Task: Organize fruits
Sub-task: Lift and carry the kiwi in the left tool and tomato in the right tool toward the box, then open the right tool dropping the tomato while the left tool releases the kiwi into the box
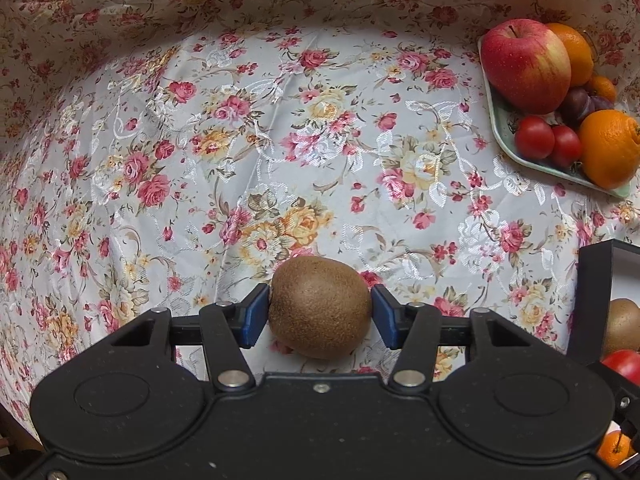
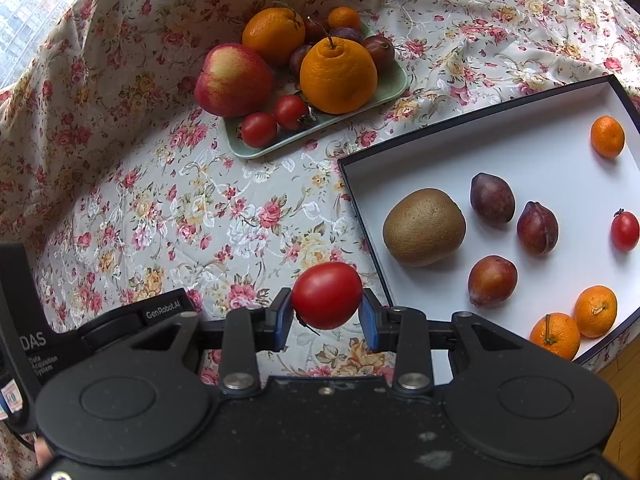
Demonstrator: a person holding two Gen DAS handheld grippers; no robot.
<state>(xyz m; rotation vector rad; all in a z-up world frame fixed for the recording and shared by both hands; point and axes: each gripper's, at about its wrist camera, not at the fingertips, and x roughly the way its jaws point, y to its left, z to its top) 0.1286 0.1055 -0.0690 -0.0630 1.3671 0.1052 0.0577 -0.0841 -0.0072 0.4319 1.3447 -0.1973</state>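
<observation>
My left gripper (image 1: 320,314) is shut on a brown kiwi (image 1: 320,308), held above the floral tablecloth. My right gripper (image 2: 326,314) is shut on a red tomato (image 2: 326,294), just left of the white box (image 2: 400,160). The box holds a kiwi (image 2: 424,232), three plums (image 2: 492,198), several mandarins (image 2: 607,136) and a small tomato (image 2: 625,230). A green plate (image 2: 256,152) at the back carries an apple (image 2: 234,80), two oranges (image 2: 338,76), two tomatoes (image 2: 259,130), plums and a mandarin. The plate (image 1: 500,128) also shows at the upper right of the left wrist view.
The floral cloth (image 1: 280,140) covers the table and rises up behind it. The box's dark rim (image 1: 588,300) shows at the right edge of the left wrist view. A window (image 2: 28,20) is at the far left. The table edge and wood floor (image 2: 624,392) lie at the right.
</observation>
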